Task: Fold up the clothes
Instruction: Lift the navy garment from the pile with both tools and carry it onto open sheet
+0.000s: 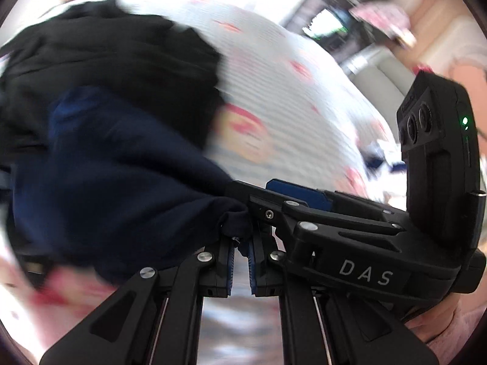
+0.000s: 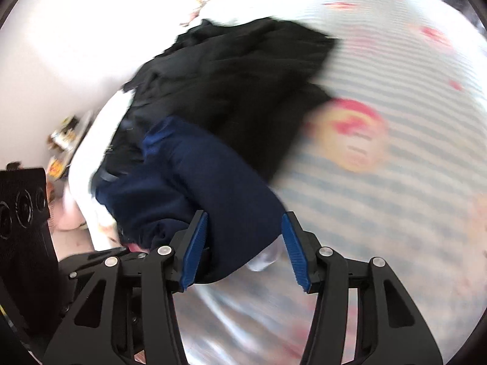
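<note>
- We've got a navy garment (image 1: 121, 182) bunched up on a bed with a striped sheet (image 1: 274, 91), the kind with pale stripes and red-and-yellow cartoon prints on it.
- Just behind the navy piece there's a heap of black clothing (image 1: 121, 48), and the two are touching; the navy one partly overlaps it.
- Our left gripper (image 1: 240, 261) is pinched nearly closed, and a bit of the navy fabric's edge is caught between its blue pads (image 1: 231, 269), up near the tips.
- Our right gripper (image 2: 246, 249) has its jaws spread wide. The navy cloth sits in the gap and lies against the left-hand pad in that view, but the other pad stands clear of it, so nothing is clamped there.
- In the left wrist view the right gripper's body crosses in from the right, with "DAS" printed on its side, and its fingertip sits right next to the left one at the same bunch of fabric.
- In the right wrist view the navy piece runs from the jaws up and left toward the bed's edge, with the black heap further back.
- Everything is pretty smeared with motion blur, so we can't tell what kind of garment the navy one is.
</note>
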### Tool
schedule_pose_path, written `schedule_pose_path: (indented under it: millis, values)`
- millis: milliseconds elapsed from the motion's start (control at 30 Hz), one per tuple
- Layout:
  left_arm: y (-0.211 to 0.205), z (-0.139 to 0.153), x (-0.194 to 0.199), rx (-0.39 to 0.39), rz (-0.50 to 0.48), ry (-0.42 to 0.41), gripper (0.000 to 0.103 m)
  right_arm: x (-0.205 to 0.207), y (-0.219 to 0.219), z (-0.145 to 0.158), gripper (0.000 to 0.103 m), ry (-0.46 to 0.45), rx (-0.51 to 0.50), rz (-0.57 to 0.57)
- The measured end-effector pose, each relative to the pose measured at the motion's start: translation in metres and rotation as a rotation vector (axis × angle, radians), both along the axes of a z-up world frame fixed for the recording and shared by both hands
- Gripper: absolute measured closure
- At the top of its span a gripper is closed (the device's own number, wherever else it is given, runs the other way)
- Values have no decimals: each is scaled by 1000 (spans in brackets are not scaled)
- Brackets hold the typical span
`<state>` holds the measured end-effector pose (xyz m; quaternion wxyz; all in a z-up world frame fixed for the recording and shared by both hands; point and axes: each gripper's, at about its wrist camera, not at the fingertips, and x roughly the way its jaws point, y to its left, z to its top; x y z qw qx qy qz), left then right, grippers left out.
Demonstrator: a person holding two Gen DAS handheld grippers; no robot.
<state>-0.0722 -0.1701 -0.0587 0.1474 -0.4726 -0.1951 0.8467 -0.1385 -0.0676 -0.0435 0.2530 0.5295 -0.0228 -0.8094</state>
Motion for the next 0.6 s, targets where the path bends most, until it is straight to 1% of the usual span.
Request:
schedule_pose_path:
  millis: [100,233,267,333,400,433,467,533,600]
  values:
    - [62,-3,3,8,-118,-10,95,15,67,2,50,7,44,-92]
    - [152,-5,4,35,-263,-27,95,39,172,-5,50,-8,54,-253]
    - [178,-4,4,54,-305,-30,95,46,196,-4,50,-10,43,-300]
    - [216,0,4,78,-368,-34,95,59,238,-2,50,-9,6,-386]
    - [248,11,5,71,-422,-22,95,72,279,1,49,-6,-32,-464]
    - [258,17,3,58,-427,-7,95,79,297,3,46,0,-55,-483]
    - [263,22,5,47,-410,9,95,86,316,5,43,5,-78,-501]
    - [259,20,1,63,-352,3,94,98,349,6,43,13,-106,-532]
    - [250,4,0,96,-283,-47,93,104,359,-6,43,-1,-51,-525]
